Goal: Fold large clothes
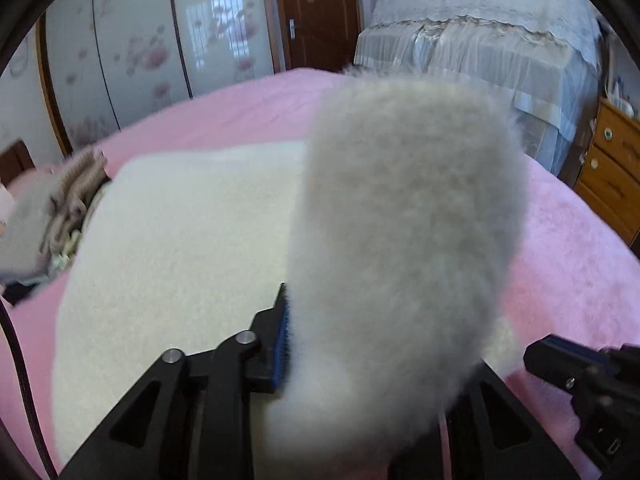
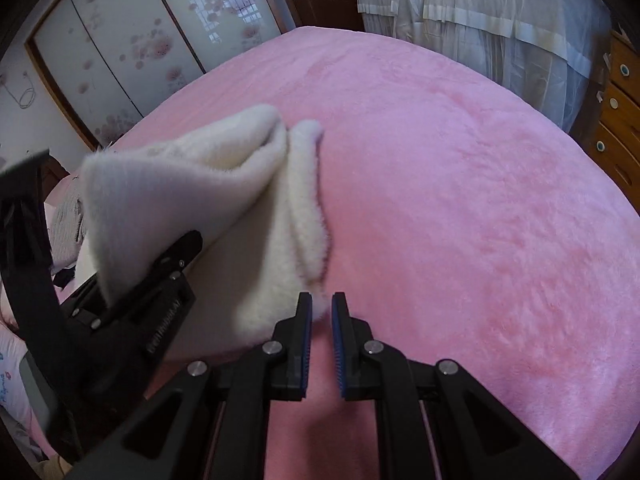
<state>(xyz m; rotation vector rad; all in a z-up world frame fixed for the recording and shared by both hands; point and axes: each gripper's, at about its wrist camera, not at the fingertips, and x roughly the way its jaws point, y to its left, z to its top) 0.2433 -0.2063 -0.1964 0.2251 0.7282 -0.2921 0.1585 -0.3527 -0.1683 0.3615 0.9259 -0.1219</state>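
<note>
A fluffy white garment [image 1: 180, 232] lies on the pink bed [image 1: 580, 272]. My left gripper [image 1: 372, 344] is shut on a thick fold of the white garment and lifts it; the raised fold [image 1: 404, 240] hides the right finger. In the right wrist view the same garment [image 2: 192, 200] shows at the left, with the left gripper [image 2: 160, 276] clamped on its raised flap. My right gripper [image 2: 321, 312] is slightly open, its tips at the garment's near corner, with only a wisp of fur between the jaws.
A pile of other clothes [image 1: 60, 208] lies at the bed's left edge. A second bed with a white cover [image 1: 480, 40] stands behind. A wooden dresser [image 1: 616, 168] is at the right. Sliding wardrobe doors [image 1: 140, 48] and a brown door [image 1: 320, 12] are at the back.
</note>
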